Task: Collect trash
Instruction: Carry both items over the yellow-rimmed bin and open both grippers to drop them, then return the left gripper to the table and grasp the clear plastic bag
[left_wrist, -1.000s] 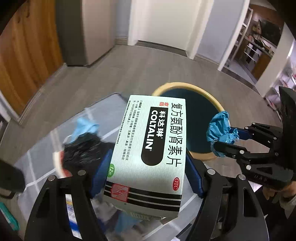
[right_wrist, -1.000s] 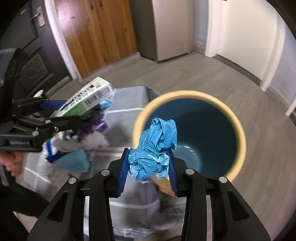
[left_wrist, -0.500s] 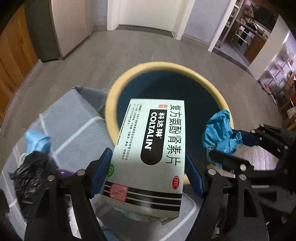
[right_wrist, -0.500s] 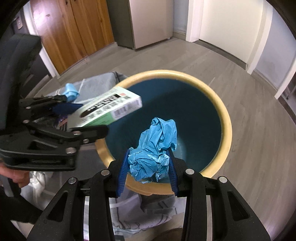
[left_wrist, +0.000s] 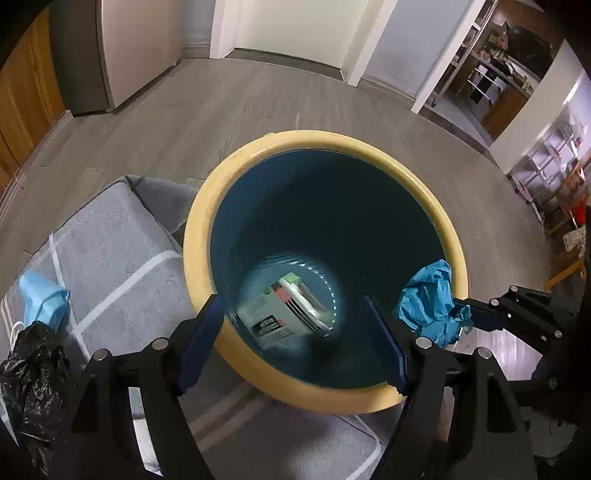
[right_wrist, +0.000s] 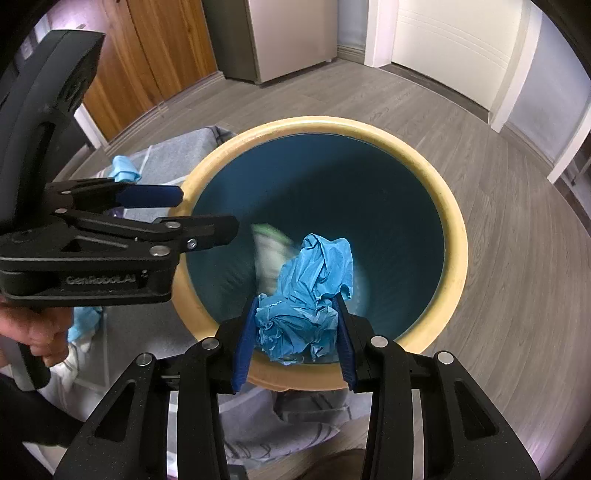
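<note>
A bin with a yellow rim (left_wrist: 317, 138) and dark blue inside stands on the floor; it also shows in the right wrist view (right_wrist: 450, 236). My left gripper (left_wrist: 291, 339) is open and empty over its near rim. The green-and-white medicine box (left_wrist: 291, 314) is blurred deep inside the bin, and shows as a blur in the right wrist view (right_wrist: 267, 254). My right gripper (right_wrist: 295, 332) is shut on a crumpled blue wad (right_wrist: 310, 288) over the bin's near rim. The wad also shows in the left wrist view (left_wrist: 430, 304).
A grey cloth with white stripes (left_wrist: 110, 251) lies left of the bin. On it are a black plastic bag (left_wrist: 29, 380) and a light blue piece (left_wrist: 42, 299). Wood floor (left_wrist: 258, 99) surrounds the bin; doors and a cabinet stand behind.
Both grippers moved over the bin. My left gripper opened and let go of the medicine box, which dropped into the bin. My right gripper still holds the blue wad.
</note>
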